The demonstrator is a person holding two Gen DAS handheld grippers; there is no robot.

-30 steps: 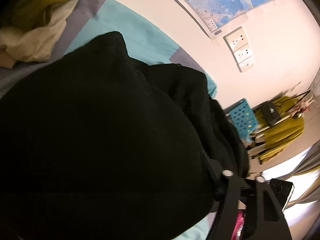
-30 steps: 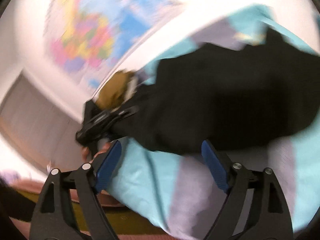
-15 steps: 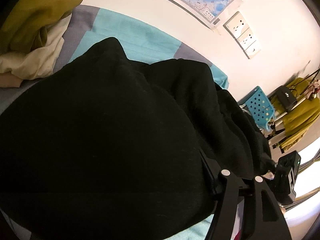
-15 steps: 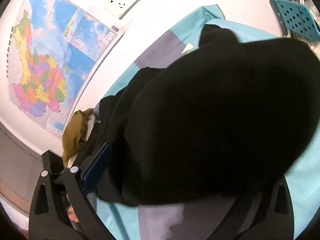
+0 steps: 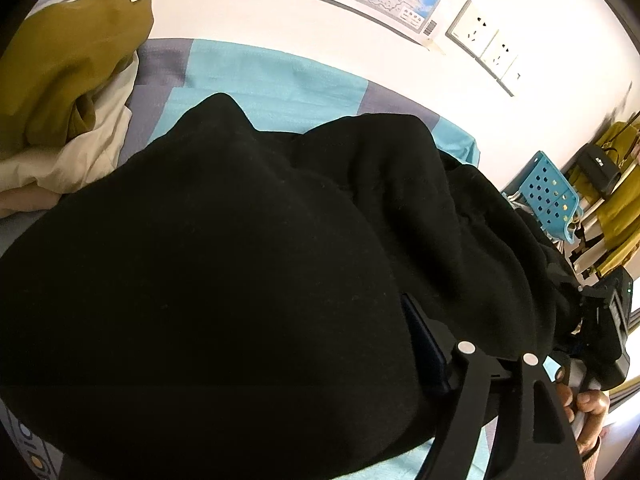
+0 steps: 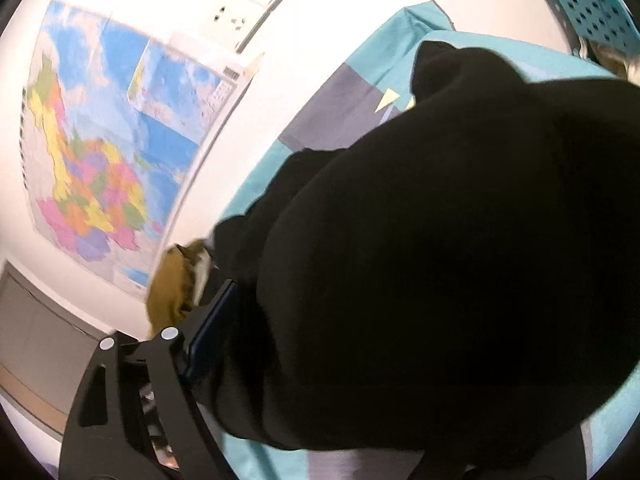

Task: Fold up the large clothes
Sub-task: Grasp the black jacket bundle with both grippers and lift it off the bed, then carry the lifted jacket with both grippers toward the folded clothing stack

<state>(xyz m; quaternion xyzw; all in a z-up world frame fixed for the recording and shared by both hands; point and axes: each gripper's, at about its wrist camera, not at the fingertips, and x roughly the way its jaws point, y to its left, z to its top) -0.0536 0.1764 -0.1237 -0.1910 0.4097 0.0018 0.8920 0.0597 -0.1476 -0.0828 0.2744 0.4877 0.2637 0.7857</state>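
A large black garment (image 5: pixel 240 260) fills most of both views and hangs bunched over a teal and grey bedsheet (image 5: pixel 272 76). It also shows in the right wrist view (image 6: pixel 440 240). My left gripper (image 5: pixel 320 360) is shut on its fabric; only the right finger (image 5: pixel 424 348) shows, the other is buried under cloth. My right gripper (image 6: pixel 340 340) is shut on the same garment, with its left finger's blue pad (image 6: pixel 212 328) pressed against the cloth. The right gripper body (image 5: pixel 608 328) and the hand holding it show at the left view's right edge.
A pile of olive and cream clothes (image 5: pixel 68 92) lies at the bed's far left. A wall with a map (image 6: pixel 108 140) and sockets (image 5: pixel 484 44) runs behind the bed. A blue perforated basket (image 5: pixel 552 196) and a rack with yellow cloth (image 5: pixel 616 200) stand to the right.
The right gripper came in from open and clear of the garment and closed on it. The left gripper kept its hold and tilted so more of the wall and bed shows.
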